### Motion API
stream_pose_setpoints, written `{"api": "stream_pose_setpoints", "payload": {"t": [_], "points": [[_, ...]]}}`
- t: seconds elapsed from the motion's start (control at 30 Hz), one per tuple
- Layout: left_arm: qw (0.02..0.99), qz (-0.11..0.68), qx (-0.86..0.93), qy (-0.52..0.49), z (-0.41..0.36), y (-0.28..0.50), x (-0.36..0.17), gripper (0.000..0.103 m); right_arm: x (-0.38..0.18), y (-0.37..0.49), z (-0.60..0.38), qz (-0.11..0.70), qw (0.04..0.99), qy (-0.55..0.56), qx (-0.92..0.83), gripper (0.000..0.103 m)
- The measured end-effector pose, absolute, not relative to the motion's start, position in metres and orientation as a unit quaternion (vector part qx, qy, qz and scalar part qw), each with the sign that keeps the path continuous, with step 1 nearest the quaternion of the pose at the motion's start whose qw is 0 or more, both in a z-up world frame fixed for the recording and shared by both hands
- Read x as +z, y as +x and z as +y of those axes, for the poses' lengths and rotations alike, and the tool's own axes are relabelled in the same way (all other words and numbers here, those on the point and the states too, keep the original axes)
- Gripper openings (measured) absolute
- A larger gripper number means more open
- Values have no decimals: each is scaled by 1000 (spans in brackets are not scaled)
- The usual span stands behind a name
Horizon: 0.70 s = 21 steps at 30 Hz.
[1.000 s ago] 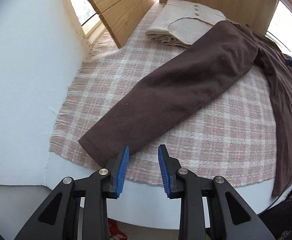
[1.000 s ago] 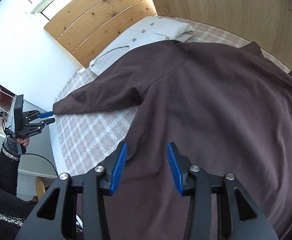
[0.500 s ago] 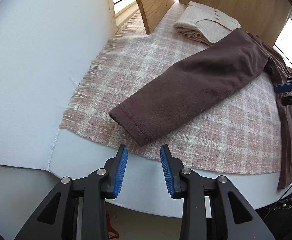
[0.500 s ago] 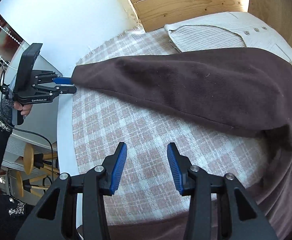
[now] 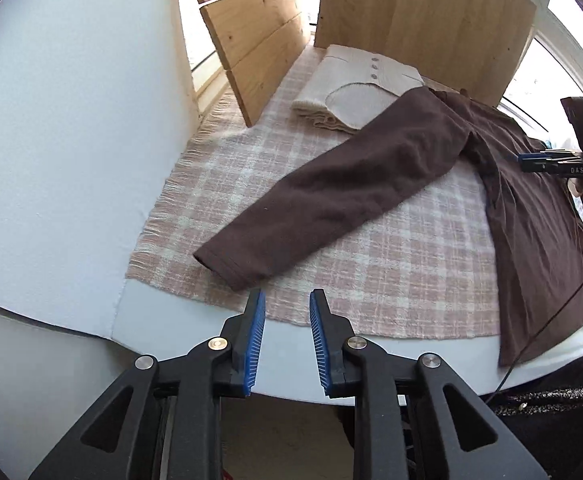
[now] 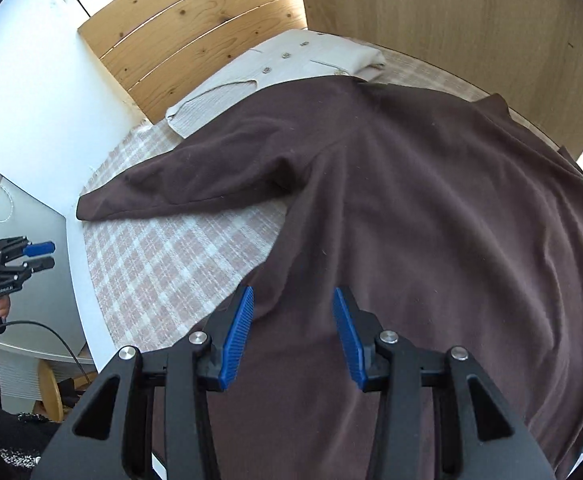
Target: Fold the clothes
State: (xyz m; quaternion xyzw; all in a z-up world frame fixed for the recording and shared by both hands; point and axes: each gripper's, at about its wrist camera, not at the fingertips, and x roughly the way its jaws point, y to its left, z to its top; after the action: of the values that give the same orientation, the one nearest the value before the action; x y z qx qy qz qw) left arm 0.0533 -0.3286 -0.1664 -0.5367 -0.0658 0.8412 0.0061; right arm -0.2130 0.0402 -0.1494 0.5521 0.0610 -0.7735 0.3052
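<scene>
Two garments on one pink plaid blanket (image 5: 391, 264) covering the white worktop (image 5: 195, 332): one brown sweater (image 6: 431, 208) spread flat, sleeve toward 8 o'clock, one folded cream cardigan (image 5: 355, 84) at 12; left tongs (image 5: 285, 338) closing on nothing, right tongs (image 6: 291, 332) released above the sweater.

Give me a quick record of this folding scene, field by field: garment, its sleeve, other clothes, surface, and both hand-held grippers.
garment: brown top, spread flat, unfolded
sleeve: brown sleeve stretched out, cuff near blanket edge
other clothes: cream buttoned garment, folded, by the wooden boards
surface: pink plaid blanket
left hand-held gripper: jaws closing, nothing between them, short of the cuff
right hand-held gripper: open, empty, over the top's body
</scene>
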Motion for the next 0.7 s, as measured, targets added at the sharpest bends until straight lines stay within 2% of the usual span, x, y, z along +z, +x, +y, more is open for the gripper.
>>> {"api": "stream_pose_setpoints", "payload": {"t": [0.17,0.23,0.37,0.5,0.53,0.57,0.6,0.7], "points": [[135,-74,819,-552,-205,61,-202,31,-163,-215,80,53,277,549,-787,41],[163,-76,810,-558,-164,63,-211,32,-168,-218,86,59,276,545,-789,35],[162,-75,804,-567,-123,59,-221,37,-178,-229,98,79,272,533,-797,34],[138,-77,802,-576,-100,52,-229,37,-192,-246,106,79,270,536,-796,34],[132,-79,804,-575,-98,51,-229,35,-196,-250,108,79,268,539,-795,34],[127,-82,805,-574,-96,50,-229,25,-201,-253,109,80,267,541,-793,34],[121,-85,806,-573,-94,50,-229,3,-206,-255,109,84,265,544,-792,34],[104,-94,813,-566,-94,58,-221,3,-212,-258,109,91,271,541,-791,34]]}}
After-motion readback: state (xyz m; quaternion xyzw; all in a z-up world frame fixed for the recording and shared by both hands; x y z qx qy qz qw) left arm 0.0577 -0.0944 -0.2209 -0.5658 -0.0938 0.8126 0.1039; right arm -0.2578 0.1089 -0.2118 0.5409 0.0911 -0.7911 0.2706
